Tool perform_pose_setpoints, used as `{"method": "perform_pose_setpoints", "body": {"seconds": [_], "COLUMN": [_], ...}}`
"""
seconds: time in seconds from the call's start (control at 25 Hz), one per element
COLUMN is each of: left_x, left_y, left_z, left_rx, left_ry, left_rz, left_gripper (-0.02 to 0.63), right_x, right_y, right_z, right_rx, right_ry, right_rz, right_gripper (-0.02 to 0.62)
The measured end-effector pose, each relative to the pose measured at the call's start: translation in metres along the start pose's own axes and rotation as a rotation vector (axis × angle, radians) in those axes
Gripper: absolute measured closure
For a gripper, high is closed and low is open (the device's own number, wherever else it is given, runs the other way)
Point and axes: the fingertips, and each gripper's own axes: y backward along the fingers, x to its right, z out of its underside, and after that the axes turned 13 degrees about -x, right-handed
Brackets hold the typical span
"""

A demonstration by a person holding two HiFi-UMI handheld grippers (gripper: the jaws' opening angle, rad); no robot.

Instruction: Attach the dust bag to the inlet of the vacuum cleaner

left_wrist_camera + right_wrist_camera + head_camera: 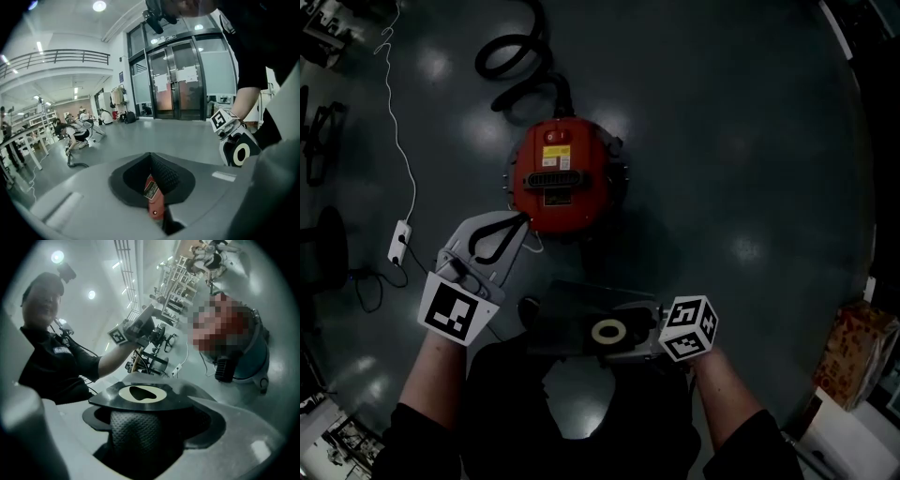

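**A:** Where's the dust bag (567, 323) right now?

**B:** Nearest of all, up off the floor (731, 141) in front of the person's body. The right gripper (645, 336) has it. Its jaws stand wide, clamped on the bag's collar (180, 399), which lies flat against the dimpled pad.

**A:** What's the collar like?

**B:** It's a thin, dark, flat plate with a pale ring around an uneven hole. I'd judge it stiff, like card or plastic, and very light. The bag body trailing off to the left looks soft and floppy, so it will sag and fold.

**A:** So grip the plate, not the bag?

**B:** Yes, by its edge, leaving the ring free. The hole probably tears if it's forced on crooked.

**A:** And the left gripper (154, 174)?

**B:** It's just left of the bag with its jaws together and nothing between them, only a sliver of red beyond.

**A:** That's the vacuum cleaner (555, 178)?

**B:** Yes, farther out on the glossy floor. It's a round red canister with a hard shell, a ribbed grille and a yellow label. A black corrugated hose (517, 56) loops away at its far side. I can't make out the inlet from here.
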Motion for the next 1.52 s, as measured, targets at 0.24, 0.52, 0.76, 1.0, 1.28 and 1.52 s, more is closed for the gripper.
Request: {"method": "perform_pose_setpoints", "body": {"seconds": [0.24, 0.52, 0.76, 1.0, 1.28, 1.52], "left_x": [0.000, -0.006, -0.019, -0.024, -0.029, -0.021], "left_y": [-0.028, -0.052, -0.083, -0.108, -0.126, -0.137], "left_z": [0.028, 0.041, 0.063, 0.078, 0.098, 0.108], "left_rx": [-0.005, 0.036, 0.045, 0.085, 0.051, 0.006], "left_ry": [-0.070, -0.118, -0.215, -0.271, -0.320, -0.329], "left_rz": [-0.005, -0.041, -0.042, 0.052, 0.144, 0.279], "left_gripper": [0.591, 0.586, 0.555, 0.458, 0.373, 0.381], "right_x": [0.039, 0.074, 0.101, 0.119, 0.143, 0.156], "right_y": [-0.014, -0.022, -0.032, -0.043, -0.045, -0.044], "right_z": [0.000, 0.004, 0.005, 0.009, 0.014, 0.012], "right_rx": [0.005, -0.029, -0.034, -0.049, -0.078, -0.069], "right_ry": [0.005, 0.020, 0.051, 0.111, 0.129, 0.083], "right_rz": [-0.037, -0.072, -0.105, -0.121, -0.114, -0.114], "right_gripper": [0.181, 0.181, 0.181, 0.181, 0.181, 0.181]}}
